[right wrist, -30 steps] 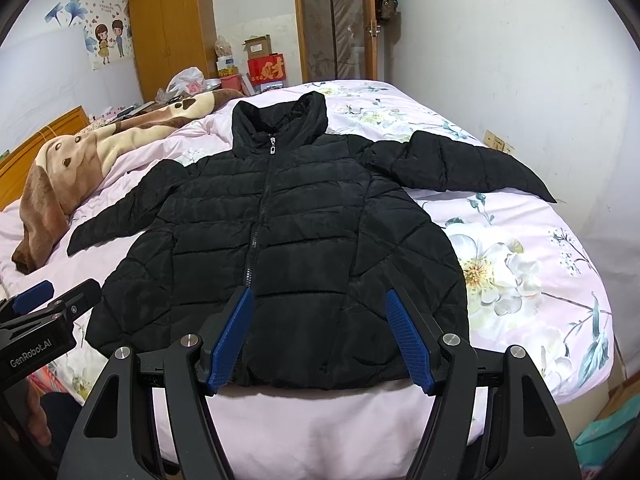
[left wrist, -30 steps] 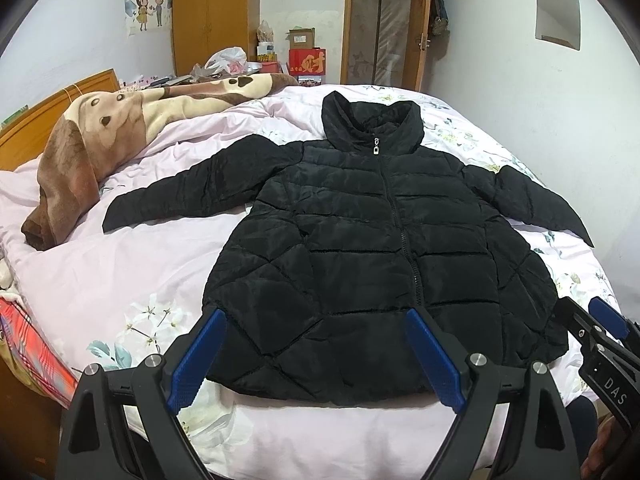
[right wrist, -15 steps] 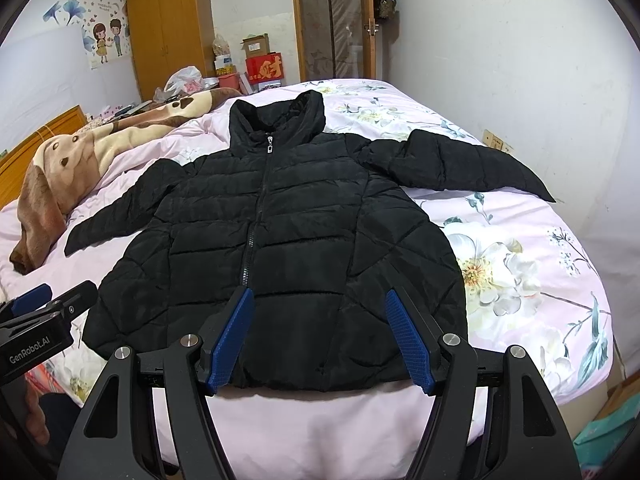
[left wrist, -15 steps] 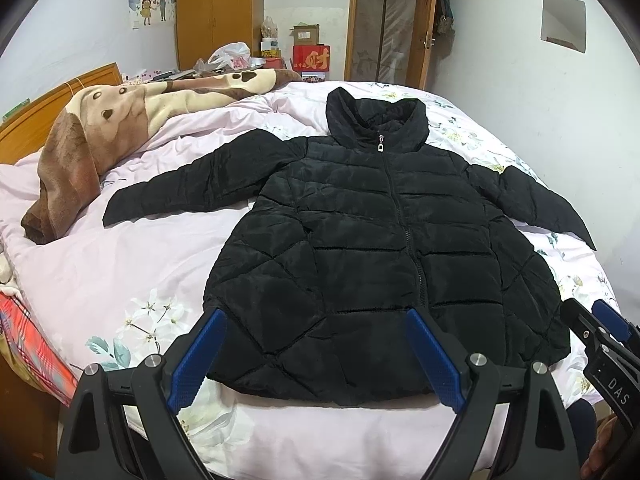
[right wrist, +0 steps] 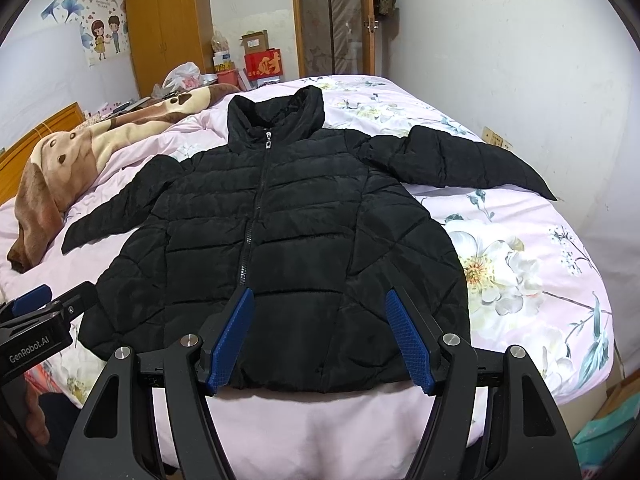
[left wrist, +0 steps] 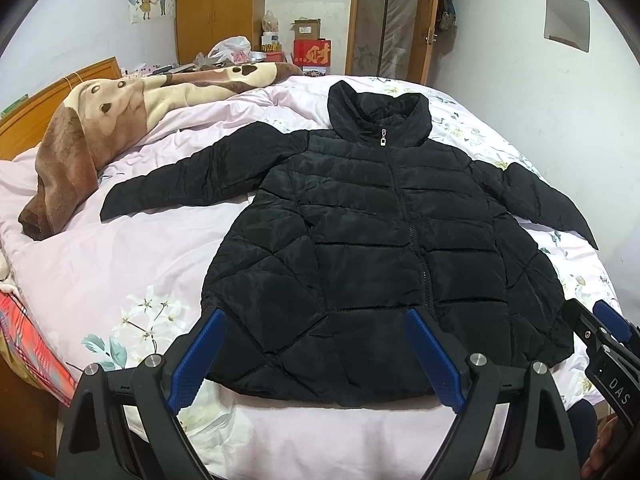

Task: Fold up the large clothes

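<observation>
A black quilted puffer jacket (left wrist: pixel 376 240) (right wrist: pixel 280 224) lies flat and zipped on the bed, collar away from me, both sleeves spread out to the sides. My left gripper (left wrist: pixel 316 316) hovers open above the jacket's hem, left of the zipper, with nothing between its blue pads. My right gripper (right wrist: pixel 318 296) is open too, held over the hem just right of the zipper. Each gripper shows at the other view's edge, the right gripper (left wrist: pixel 600 320) at right and the left gripper (right wrist: pixel 40 300) at left.
The bed (left wrist: pixel 120 264) has a pink floral cover. A brown and cream dog-print blanket (left wrist: pixel 104 120) lies along the left by the wooden headboard (left wrist: pixel 48 96). A white wall (right wrist: pixel 540 92) runs close along the right. Wardrobe, boxes and a door stand behind.
The left wrist view has shifted slightly, with the jacket sitting a little lower in it. The right view is nearly unchanged. Both grippers stay open.
</observation>
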The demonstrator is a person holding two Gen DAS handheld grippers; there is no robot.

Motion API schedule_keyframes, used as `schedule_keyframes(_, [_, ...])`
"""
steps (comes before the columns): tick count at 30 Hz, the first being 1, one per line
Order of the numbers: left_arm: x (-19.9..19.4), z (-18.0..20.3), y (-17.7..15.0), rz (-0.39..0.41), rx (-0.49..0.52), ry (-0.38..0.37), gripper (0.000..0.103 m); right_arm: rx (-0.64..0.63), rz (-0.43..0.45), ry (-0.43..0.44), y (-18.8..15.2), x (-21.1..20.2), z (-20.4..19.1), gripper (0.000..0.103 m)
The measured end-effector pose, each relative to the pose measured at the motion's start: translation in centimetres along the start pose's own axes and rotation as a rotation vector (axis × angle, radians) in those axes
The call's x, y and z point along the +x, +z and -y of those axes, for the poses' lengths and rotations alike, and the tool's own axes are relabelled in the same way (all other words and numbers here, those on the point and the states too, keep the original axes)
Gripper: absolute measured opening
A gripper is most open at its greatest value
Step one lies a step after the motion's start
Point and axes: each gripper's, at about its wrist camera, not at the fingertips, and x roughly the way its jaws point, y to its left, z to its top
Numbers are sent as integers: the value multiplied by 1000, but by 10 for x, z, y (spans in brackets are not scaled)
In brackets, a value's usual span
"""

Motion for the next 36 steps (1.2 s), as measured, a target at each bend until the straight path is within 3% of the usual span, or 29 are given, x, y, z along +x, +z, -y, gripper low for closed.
schedule_keyframes(19, [40, -31, 22, -46, -61, -33, 92, -10, -37, -3, 18, 34, -11, 69])
schedule_keyframes(22, [59, -68, 42, -50, -165, -66, 92, -14, -37, 13, 28, 46, -18, 69])
schedule_keyframes(29, [128, -190, 89, -75, -426, -51, 92, -46, -25, 34, 54, 81, -42, 69])
schedule_keyframes(36, [202, -298, 107, -95, -726, -94, 91, -103, -36, 77, 73, 123, -74, 69])
